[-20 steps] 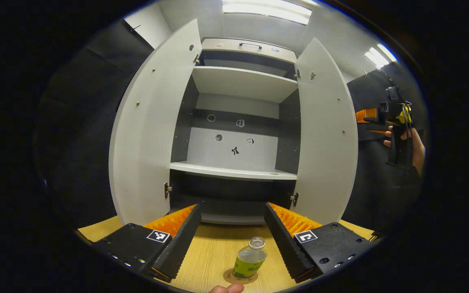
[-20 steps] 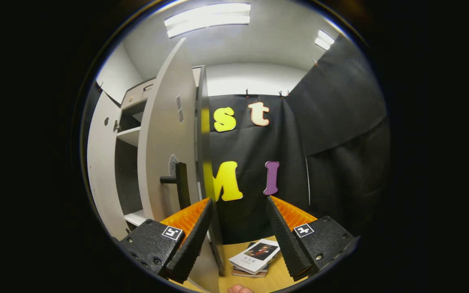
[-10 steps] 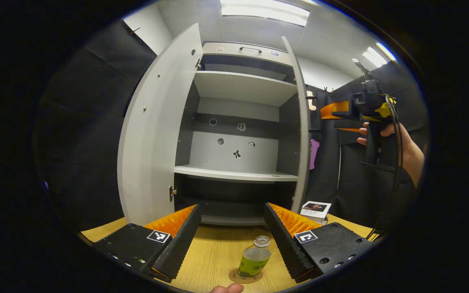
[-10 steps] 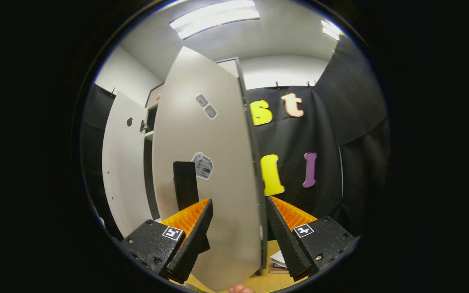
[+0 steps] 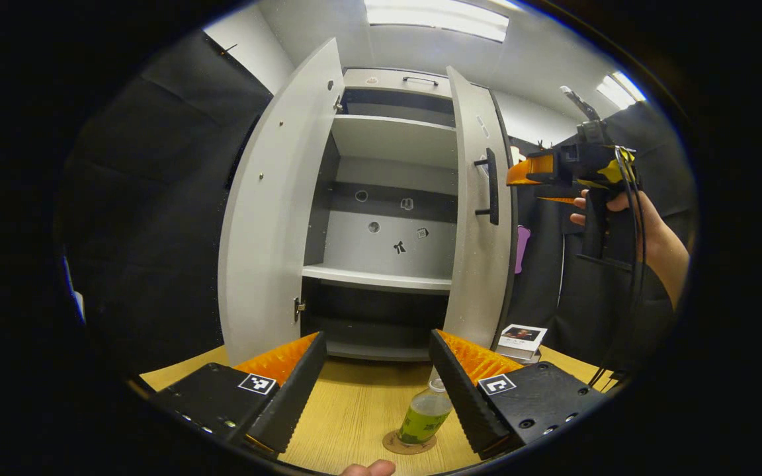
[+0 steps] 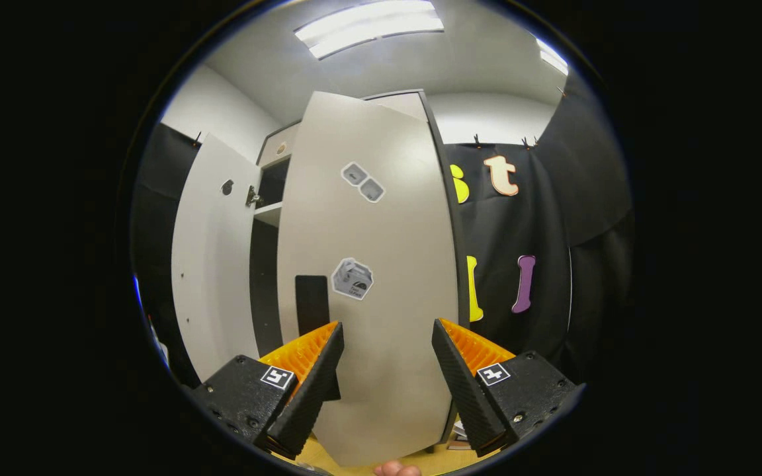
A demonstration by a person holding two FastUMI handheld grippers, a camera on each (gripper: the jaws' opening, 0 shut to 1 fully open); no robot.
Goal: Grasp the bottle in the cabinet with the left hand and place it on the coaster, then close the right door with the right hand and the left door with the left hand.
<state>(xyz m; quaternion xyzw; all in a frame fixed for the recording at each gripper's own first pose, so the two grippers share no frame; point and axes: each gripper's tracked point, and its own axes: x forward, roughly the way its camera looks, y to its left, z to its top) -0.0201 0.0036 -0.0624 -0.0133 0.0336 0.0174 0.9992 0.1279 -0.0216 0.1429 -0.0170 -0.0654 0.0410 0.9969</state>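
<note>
At the bottom of the left gripper view, the left claw (image 5: 376, 390) is hanging with its fingers spread apart over the wooden worktop (image 5: 348, 410), and just beyond it the bottle (image 5: 424, 416) is standing upright on the coaster (image 5: 394, 446), low and right of centre. Farther back, the cabinet (image 5: 387, 218) is showing bare shelves, its left door (image 5: 275, 218) swung wide and its right door (image 5: 480, 218) partly shut. In the right gripper view, the right claw (image 6: 386, 390) is sitting open, facing that right door (image 6: 381, 284) and gripping nothing.
</note>
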